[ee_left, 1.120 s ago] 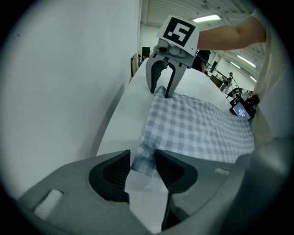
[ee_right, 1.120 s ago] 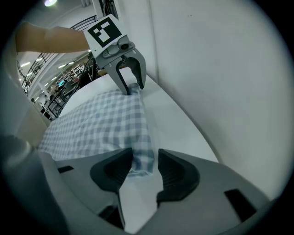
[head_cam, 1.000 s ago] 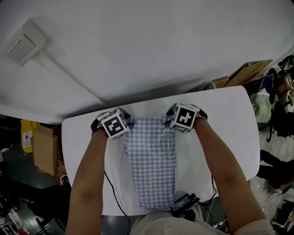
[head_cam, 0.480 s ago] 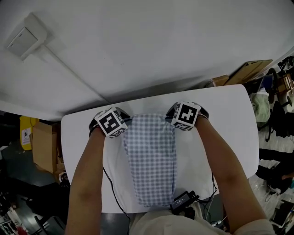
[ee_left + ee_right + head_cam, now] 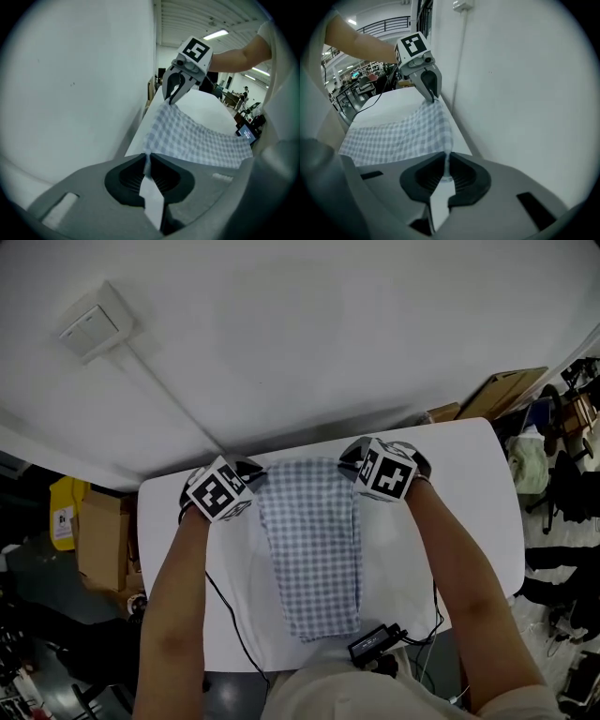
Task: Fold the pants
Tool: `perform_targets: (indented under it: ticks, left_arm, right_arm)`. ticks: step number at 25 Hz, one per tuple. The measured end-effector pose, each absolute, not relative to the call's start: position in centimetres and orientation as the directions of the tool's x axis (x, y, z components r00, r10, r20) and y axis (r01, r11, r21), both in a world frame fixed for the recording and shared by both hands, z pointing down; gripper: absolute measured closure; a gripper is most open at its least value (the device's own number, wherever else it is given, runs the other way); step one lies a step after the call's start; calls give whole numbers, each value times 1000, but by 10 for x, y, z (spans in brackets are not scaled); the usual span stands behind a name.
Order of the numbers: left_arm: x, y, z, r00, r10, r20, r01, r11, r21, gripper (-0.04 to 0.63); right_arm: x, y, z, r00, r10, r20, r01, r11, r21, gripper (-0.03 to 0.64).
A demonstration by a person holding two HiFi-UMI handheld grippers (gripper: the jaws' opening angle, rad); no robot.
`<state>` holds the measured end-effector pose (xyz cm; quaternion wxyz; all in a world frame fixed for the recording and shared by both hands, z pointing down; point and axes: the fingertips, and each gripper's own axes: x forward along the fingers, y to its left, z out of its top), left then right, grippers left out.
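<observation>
From above, the cubes [image 5: 217, 491] hide our jaws. Having just closed, our left hand-held gripper [image 5: 147, 159] and right hand-held gripper [image 5: 447, 161] each pinch a corner of the pants [image 5: 314, 549] between them, over the white counter [image 5: 450, 484] by the wall [image 5: 328, 334].

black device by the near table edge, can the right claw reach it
Probably not: the right claw has just closed on the pants at a far corner; nothing else blocks the black device.

Pants [image 5: 314, 549]: thin checked cloth, soft and matt. Worktop [image 5: 469, 484]: smooth, white, faint sheen. Left gripper [image 5: 146, 158] fingers [image 5: 124, 180]: matt grey plastic, ribbed dark inside. Dull brown cardboard sheet [image 5: 506, 390] at two o'clock.
</observation>
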<state>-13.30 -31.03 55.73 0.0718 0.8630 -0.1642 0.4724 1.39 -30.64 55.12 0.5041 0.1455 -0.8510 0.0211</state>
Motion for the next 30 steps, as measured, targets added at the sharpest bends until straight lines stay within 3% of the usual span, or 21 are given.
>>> perform_targets:
  ticks: [7,14,30]
  left_arm:
    - [-130,-280,485,581,-337,741,-362,-922,-135,558]
    - [-131,-184,443,618,-422,663,-364,-901,-235,558]
    - [-133,2,501,628,-367,687,-357,-919,-165,557]
  right_arm:
    - [17,-279,476,-488,-395,778,-275,916,292,574]
    - [17,-182,438,-517,-510,687,-240,857,456,573]
    - [12,20,511,-533,-446,719,-111,879,463,572]
